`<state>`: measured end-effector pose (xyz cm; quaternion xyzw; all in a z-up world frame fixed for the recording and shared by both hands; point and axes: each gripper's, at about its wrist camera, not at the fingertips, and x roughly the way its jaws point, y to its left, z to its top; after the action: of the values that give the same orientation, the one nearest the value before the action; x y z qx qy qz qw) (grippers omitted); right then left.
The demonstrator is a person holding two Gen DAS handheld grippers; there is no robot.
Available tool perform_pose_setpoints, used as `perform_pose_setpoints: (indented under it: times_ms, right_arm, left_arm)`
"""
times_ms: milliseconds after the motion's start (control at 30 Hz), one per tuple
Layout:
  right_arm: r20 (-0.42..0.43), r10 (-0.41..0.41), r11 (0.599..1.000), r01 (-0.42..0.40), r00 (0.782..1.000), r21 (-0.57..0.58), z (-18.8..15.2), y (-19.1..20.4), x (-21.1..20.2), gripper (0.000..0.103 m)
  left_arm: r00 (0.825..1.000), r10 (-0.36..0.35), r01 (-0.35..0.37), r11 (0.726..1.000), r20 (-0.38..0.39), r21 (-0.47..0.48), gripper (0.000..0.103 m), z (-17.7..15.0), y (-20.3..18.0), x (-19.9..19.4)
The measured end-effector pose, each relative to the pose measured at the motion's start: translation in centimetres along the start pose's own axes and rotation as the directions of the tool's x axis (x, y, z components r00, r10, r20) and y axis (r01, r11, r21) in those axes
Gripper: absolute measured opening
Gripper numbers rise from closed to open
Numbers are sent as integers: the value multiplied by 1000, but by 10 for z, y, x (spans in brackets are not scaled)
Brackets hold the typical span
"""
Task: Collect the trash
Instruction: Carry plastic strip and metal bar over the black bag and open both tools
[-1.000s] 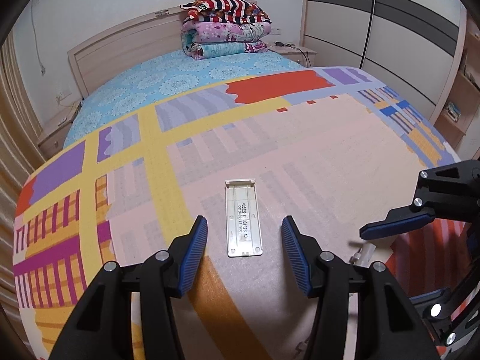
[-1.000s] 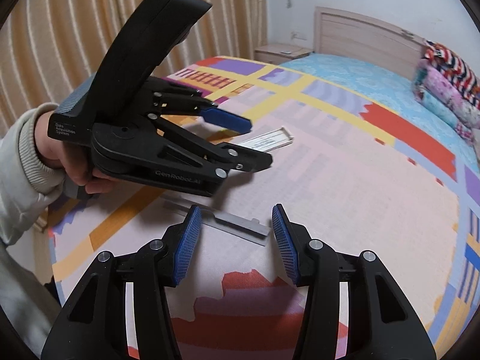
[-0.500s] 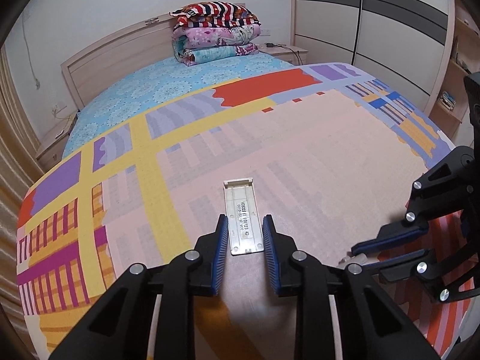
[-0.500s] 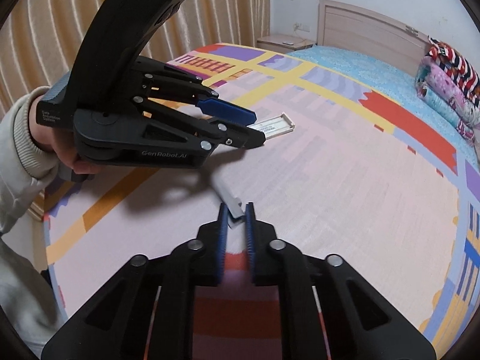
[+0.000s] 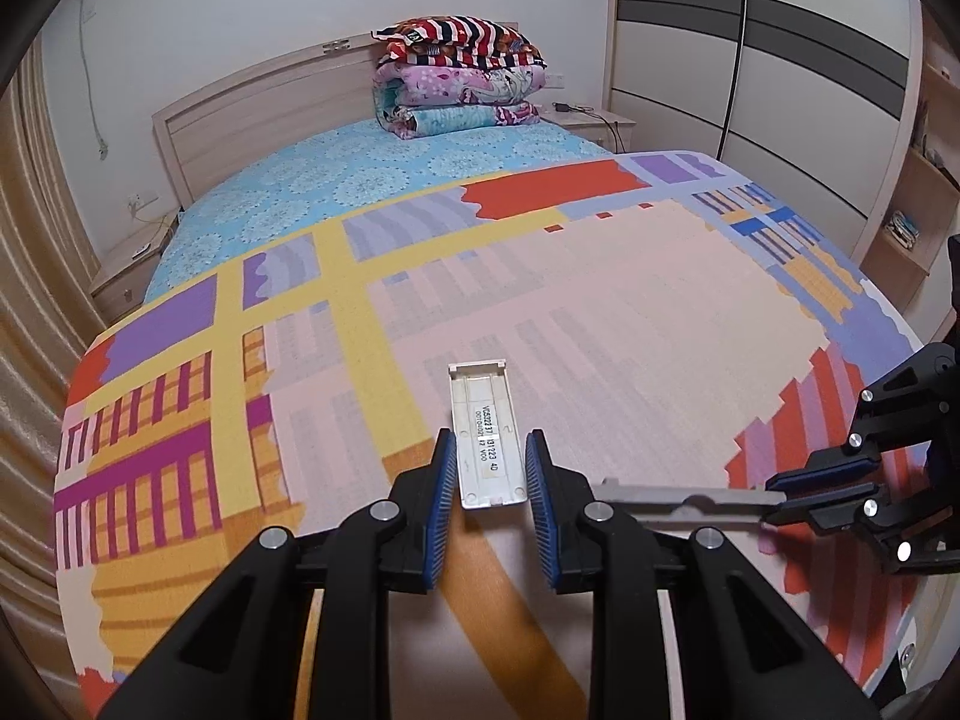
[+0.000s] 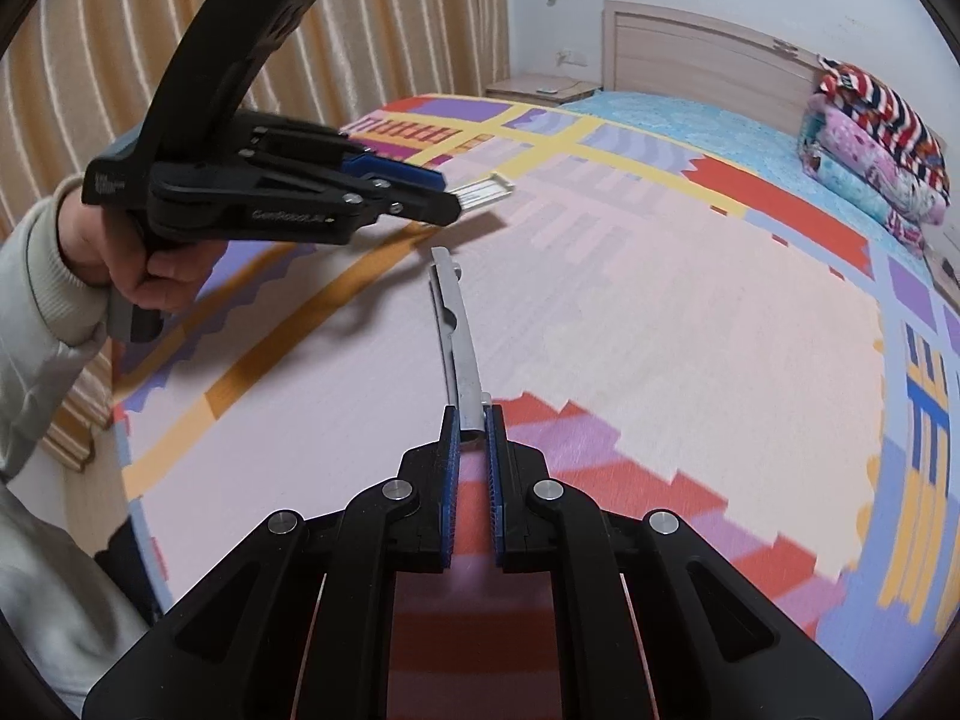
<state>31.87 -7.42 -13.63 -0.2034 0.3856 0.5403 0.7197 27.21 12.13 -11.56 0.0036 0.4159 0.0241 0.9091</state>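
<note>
My left gripper [image 5: 487, 468] is shut on the near end of a flat white plastic cover [image 5: 485, 426] with a printed label, held above the patterned bedspread [image 5: 630, 324]. The cover also shows in the right wrist view [image 6: 485, 189], sticking out of the left gripper [image 6: 447, 204]. My right gripper [image 6: 473, 426] is shut on one end of a long grey plastic strip [image 6: 456, 336], lifted off the bed. In the left wrist view the strip [image 5: 684, 497] runs sideways from the right gripper [image 5: 780, 501] towards the left one.
Folded quilts [image 5: 459, 78] are stacked at the headboard [image 5: 252, 114]. A wardrobe [image 5: 750, 60] stands on the right, curtains [image 6: 384, 30] on the left, and a nightstand [image 5: 123, 279] beside the bed. The person's hand [image 6: 126, 258] holds the left gripper.
Both grippers went from open to shut, the left on the white cover and the right on the grey strip. Both pieces have since been lifted off the bedspread.
</note>
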Motion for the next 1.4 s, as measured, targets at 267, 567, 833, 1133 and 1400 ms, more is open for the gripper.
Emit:
perform_pose_setpoints:
  times_ms: [267, 567, 833, 1133, 1400]
  right_arm:
    - [34, -27, 999, 26, 999, 28, -9, 15, -26, 9]
    - [61, -89, 996, 90, 994, -11, -24, 53, -57, 9]
    - [55, -94, 995, 92, 994, 34, -54, 78, -75, 9]
    - [32, -91, 993, 88, 995, 83, -83, 97, -93, 9]
    - [17, -42, 993, 40, 999, 115, -109, 116, -103, 9]
  left_arm:
    - [1000, 1, -1, 1000, 24, -4, 23, -19, -17, -33]
    - [998, -22, 22, 1000, 52, -6, 23, -47, -41, -72]
    - [997, -35, 34, 999, 63, 10, 23, -76, -56, -101]
    - [995, -46, 46, 999, 90, 7, 23, -111, -76, -134]
    - [991, -109, 112, 993, 81, -38, 23, -154, -97, -151]
